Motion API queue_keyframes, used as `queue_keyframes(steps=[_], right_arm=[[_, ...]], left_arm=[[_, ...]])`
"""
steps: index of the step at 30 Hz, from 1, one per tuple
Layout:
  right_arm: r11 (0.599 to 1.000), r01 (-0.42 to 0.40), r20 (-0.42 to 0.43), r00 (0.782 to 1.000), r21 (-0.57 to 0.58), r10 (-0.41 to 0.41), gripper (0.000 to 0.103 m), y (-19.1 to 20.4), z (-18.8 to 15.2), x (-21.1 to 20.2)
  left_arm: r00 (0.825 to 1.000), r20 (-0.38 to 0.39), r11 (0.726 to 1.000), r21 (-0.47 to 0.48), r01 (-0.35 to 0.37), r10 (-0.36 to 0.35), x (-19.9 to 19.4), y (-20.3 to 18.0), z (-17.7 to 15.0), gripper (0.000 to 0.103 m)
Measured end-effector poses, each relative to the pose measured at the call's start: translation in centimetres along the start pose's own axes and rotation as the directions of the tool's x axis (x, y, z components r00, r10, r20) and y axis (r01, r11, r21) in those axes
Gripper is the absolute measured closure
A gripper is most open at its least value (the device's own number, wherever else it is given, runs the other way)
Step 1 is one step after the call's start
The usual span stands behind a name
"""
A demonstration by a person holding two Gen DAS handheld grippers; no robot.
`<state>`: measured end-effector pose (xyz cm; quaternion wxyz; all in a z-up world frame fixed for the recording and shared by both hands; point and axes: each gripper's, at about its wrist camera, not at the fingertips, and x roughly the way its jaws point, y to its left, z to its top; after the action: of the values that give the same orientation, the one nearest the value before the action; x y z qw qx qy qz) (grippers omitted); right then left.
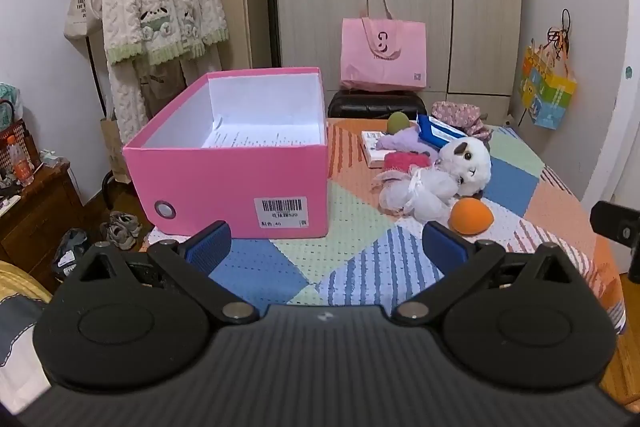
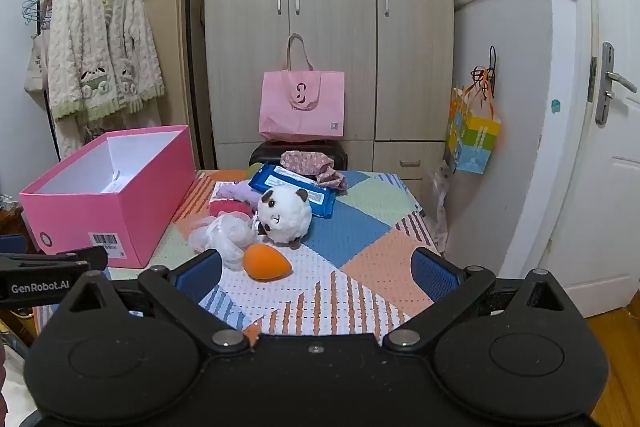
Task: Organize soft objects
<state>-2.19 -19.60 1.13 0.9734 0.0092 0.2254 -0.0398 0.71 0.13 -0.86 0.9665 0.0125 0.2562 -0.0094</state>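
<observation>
An open pink box [image 1: 240,183] [image 2: 112,203] stands on the left of the patchwork table, holding only paper. To its right lies a pile of soft things: a white panda plush [image 1: 468,163] [image 2: 286,213], an orange egg-shaped sponge [image 1: 471,215] [image 2: 266,262], a white mesh puff [image 1: 416,191] [image 2: 224,233], a pink cloth [image 1: 406,159], a purple cloth [image 1: 400,141] and a green sponge [image 1: 397,122]. My left gripper [image 1: 327,247] is open and empty before the box. My right gripper [image 2: 318,275] is open and empty, just short of the orange sponge.
A blue wipes pack [image 2: 294,189] and a floral cloth [image 2: 316,167] lie at the table's far side. A pink tote bag [image 2: 302,107] sits on a black stool behind, before a wardrobe. A clothes rack [image 2: 100,67] stands left; a door [image 2: 608,147] is right.
</observation>
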Motion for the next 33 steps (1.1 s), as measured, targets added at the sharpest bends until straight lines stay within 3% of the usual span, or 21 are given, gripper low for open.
queue_keyframes(steps=[17,23,33], right_arm=[[1.000,-0.002,-0.023,1.000,-0.003,0.002,0.001,0.0,0.0,-0.1],[1.000,-0.002,-0.020,1.000,0.003,0.002,0.001,-0.1,-0.3,0.0],[1.000,0.003,-0.039,0.999,0.013,-0.003,0.001,-0.1,-0.6,0.6]], left_arm=[[0.999,0.019,0.999,0.000,0.047,-0.047,1.0,-0.5,-0.5,0.000],[0.982,0.150,0.992,-0.029,0.120,-0.114,0.0,0.3,-1.9,0.000],[0.989,0.112,0.996,-0.011,0.094,-0.092,0.4,0.3,-1.8,0.000]])
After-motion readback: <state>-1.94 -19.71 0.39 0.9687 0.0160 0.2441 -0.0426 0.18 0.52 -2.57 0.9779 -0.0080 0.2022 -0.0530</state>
